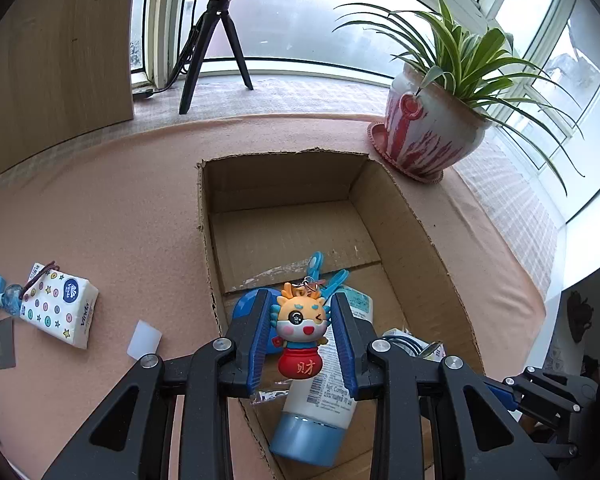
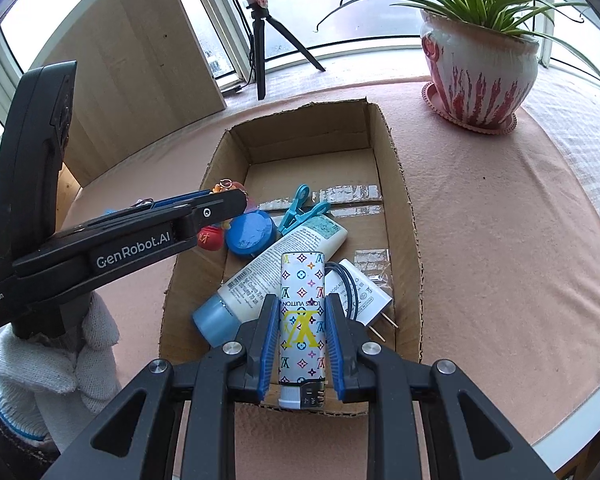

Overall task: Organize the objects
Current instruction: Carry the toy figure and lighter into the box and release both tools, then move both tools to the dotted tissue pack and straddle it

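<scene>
My left gripper [image 1: 301,308] is shut on a dragon keychain [image 1: 300,336] with a red pouch, held over the near left part of the open cardboard box [image 1: 412,216]. My right gripper [image 2: 302,312] is shut on a white patterned lighter [image 2: 302,320], held over the box's near edge [image 2: 414,280]. In the box lie a white tube with a blue cap [image 2: 268,276], a blue round lid [image 2: 249,234], blue clips [image 2: 300,210] and a white charger plug [image 2: 364,296]. The left gripper also shows in the right wrist view [image 2: 236,200].
A potted plant [image 1: 432,128] stands on the pink table cover right of the box. A tissue pack [image 1: 60,304], a small white block [image 1: 144,338] and small items lie left of the box. A tripod [image 1: 216,40] and a wooden board stand at the back.
</scene>
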Demonstrator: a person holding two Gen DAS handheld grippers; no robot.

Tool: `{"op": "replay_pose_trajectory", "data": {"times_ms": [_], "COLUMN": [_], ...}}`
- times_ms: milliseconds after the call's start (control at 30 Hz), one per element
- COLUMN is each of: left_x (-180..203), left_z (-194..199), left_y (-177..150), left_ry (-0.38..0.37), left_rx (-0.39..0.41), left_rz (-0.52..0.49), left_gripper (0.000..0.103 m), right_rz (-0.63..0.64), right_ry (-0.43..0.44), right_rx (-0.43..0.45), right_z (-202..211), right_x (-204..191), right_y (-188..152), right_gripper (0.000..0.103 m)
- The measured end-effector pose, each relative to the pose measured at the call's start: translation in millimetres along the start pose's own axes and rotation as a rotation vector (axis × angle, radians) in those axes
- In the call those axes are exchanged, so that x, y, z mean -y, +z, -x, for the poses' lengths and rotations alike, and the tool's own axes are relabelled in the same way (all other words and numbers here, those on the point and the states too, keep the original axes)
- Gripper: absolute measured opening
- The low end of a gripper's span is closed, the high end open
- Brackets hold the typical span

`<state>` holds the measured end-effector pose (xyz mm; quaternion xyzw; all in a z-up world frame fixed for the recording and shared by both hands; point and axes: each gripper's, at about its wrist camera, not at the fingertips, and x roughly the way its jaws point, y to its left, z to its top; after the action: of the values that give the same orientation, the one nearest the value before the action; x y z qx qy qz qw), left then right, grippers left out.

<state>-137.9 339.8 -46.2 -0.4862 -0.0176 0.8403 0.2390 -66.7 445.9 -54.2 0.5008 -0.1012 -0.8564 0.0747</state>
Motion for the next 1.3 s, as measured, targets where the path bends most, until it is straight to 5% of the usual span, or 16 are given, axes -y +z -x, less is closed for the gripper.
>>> {"op": "replay_pose_trajectory", "data": {"times_ms": [100, 200, 267, 333, 833, 1300], "left_x": [-1, -5, -9, -12, -98, -214], "left_z": [-2, 0, 6, 12, 71, 104], "left_y": [0, 0, 0, 0, -34, -89], "left_ry": [-0.013, -0.004, -0.003, -0.007, 0.051, 0.149], "left_rx": [-0.019, -0.016, 0.002, 0.017, 0.07, 0.073], "left_rz": [0.003, 0.032, 0.044, 0.051, 0.207, 0.411], "left_gripper": [0.033, 0.059, 0.061, 0.061, 0.061, 0.059], "right_rz": [0.003, 0.0, 0.005, 0.011, -0.026, 0.113], "right_ry": [-0.004, -0.004, 0.017, 0.013, 0.069, 0.24], "right_rx": [0.002, 0.017, 0.011, 0.024, 0.036, -0.036], "right_z": [-1, 1, 1, 4, 2, -39], "right_x": [-1, 0, -1, -2, -18, -104], "right_y": [0, 1, 1, 0, 1, 56], "right_gripper": [0.021, 0.023, 0.048, 0.059, 0.06, 0.06]}}
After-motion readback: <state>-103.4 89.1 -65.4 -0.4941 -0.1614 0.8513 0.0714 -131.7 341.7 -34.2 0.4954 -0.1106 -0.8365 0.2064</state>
